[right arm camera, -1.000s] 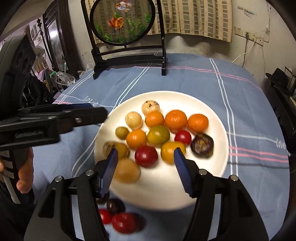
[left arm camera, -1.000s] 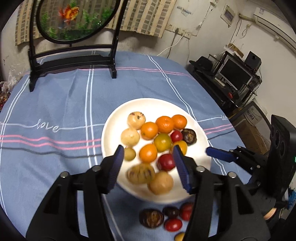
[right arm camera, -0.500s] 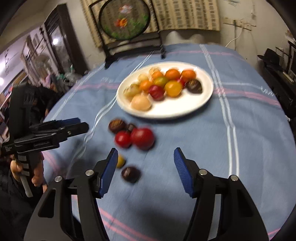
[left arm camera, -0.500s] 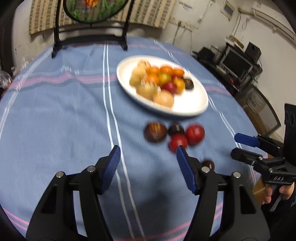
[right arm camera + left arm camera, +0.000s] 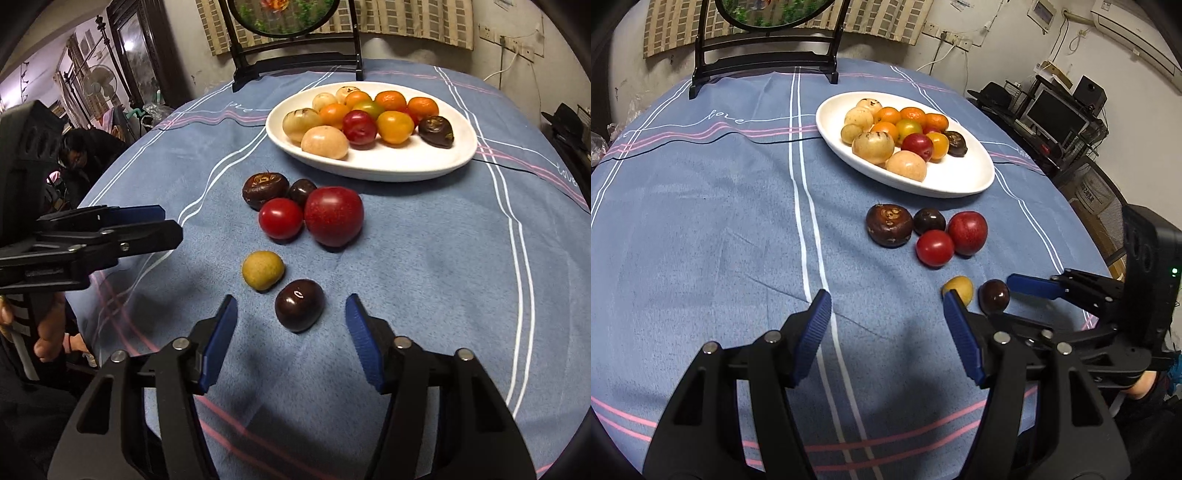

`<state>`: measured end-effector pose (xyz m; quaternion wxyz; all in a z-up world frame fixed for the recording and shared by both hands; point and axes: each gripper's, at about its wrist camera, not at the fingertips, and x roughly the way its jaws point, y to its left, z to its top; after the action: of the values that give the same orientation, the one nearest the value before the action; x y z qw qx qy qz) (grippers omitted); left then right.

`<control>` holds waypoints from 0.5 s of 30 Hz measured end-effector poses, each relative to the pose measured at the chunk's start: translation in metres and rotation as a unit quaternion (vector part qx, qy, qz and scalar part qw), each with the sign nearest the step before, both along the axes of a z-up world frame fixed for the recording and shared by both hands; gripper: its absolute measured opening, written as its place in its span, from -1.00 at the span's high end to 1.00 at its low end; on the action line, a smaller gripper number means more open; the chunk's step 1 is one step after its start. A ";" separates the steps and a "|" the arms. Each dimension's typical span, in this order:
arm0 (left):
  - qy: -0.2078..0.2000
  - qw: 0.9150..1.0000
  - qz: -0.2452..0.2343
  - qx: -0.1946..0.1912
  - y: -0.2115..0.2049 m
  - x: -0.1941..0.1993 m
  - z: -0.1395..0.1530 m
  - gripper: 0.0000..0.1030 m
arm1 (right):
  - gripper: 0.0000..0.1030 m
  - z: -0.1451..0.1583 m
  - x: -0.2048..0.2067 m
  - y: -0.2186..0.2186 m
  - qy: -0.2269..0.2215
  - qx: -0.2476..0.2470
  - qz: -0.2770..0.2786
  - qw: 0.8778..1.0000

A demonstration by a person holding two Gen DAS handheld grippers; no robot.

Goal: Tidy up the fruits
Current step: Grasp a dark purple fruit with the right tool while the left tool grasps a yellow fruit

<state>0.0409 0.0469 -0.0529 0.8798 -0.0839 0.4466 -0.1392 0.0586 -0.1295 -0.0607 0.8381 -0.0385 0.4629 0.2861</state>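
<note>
Both grippers, left gripper and right gripper, jaws apart and holding nothing; dark plum on blue-clothed bench just ahead of right gripper, yellow fruit beside it, white plate of fruit beyond.

six loose fruits beside plate

Bare blue striped tablecloth lay open left of white oval plate. Four dark and red fruits clustered before plate; small yellow fruit and dark purple plum blocked nearer right.
</note>
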 end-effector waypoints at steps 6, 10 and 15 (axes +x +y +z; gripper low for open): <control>0.003 1.000 -0.016 -0.010 -0.007 -0.002 0.002 -0.26 | 0.32 -0.009 0.003 0.007 -0.007 -0.026 0.004 1.000; 0.014 0.999 -0.046 -0.009 -0.027 0.002 -0.004 -0.26 | 0.41 -0.005 0.001 -0.001 -0.005 -0.014 -0.009 1.000; 0.025 0.997 -0.075 -0.013 -0.050 0.008 -0.013 -0.26 | 0.41 0.004 0.001 -0.021 -0.006 0.001 -0.039 0.999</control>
<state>0.0491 -0.0032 -0.0658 0.8544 -0.0649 0.4714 -0.2087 0.0599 -0.1505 -0.0564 0.8513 -0.0213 0.4586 0.2539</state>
